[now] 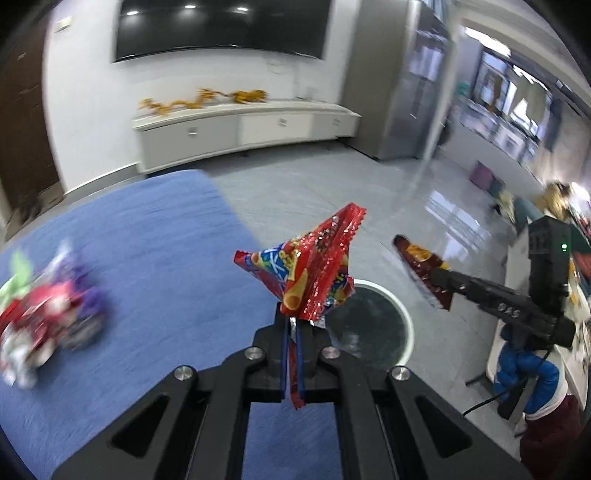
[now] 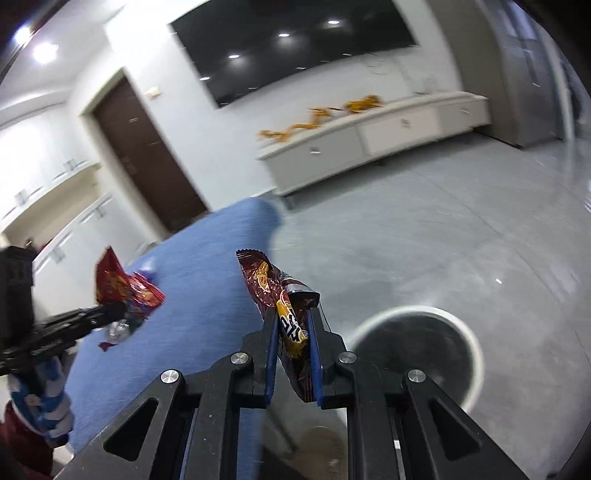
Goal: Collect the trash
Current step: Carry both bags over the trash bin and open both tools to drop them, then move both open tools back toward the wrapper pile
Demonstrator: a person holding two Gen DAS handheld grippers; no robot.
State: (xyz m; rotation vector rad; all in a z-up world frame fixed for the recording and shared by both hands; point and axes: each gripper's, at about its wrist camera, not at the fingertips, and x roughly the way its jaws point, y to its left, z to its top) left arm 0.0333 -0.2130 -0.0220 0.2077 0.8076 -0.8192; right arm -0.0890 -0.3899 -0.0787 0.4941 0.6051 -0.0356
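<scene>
My left gripper (image 1: 293,321) is shut on a crumpled red snack wrapper (image 1: 314,269), held up above the edge of the blue table (image 1: 147,240). My right gripper (image 2: 293,314) is shut on a dark red snack wrapper (image 2: 273,288); it also shows at the right of the left wrist view (image 1: 421,271). The left gripper with its red wrapper (image 2: 122,284) shows at the left of the right wrist view. A round white-rimmed trash bin (image 1: 400,314) with a dark liner stands on the floor below both wrappers; it shows in the right wrist view (image 2: 476,354). A blurred pile of wrappers (image 1: 48,310) lies on the table at the left.
Grey glossy floor (image 2: 443,229) stretches beyond the table. A low white cabinet (image 1: 240,129) stands under a wall-mounted black screen (image 1: 221,26). A brown door (image 2: 144,155) is at the left. Furniture and clutter stand at the far right (image 1: 554,206).
</scene>
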